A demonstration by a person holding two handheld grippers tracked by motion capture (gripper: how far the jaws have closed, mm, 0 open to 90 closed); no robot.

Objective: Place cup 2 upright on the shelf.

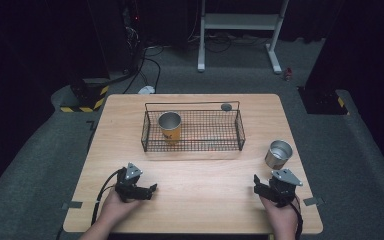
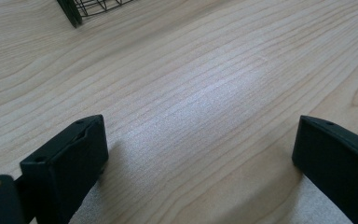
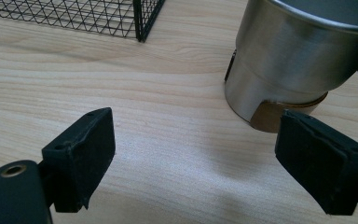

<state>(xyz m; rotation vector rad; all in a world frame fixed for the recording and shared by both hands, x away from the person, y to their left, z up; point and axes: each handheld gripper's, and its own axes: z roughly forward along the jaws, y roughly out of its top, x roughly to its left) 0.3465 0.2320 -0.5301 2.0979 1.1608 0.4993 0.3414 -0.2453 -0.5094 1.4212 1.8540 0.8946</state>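
the wooden tabletop carried a wire basket with a yellow cup inside. the steel cup stood upright just ahead of the right tool, jaws wide, empty. the left tool gaped wide over bare wood.

cup in basket, tumbler right

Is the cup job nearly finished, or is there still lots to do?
About halfway, it seems. Done: the yellow cup stands inside the wire basket. In hand: the right tool, jaws open and empty, points toward the silver cup, which stands on the table beside the basket. Left: probably grabbing that cup and placing it in too. The left tool rests open over bare wood.
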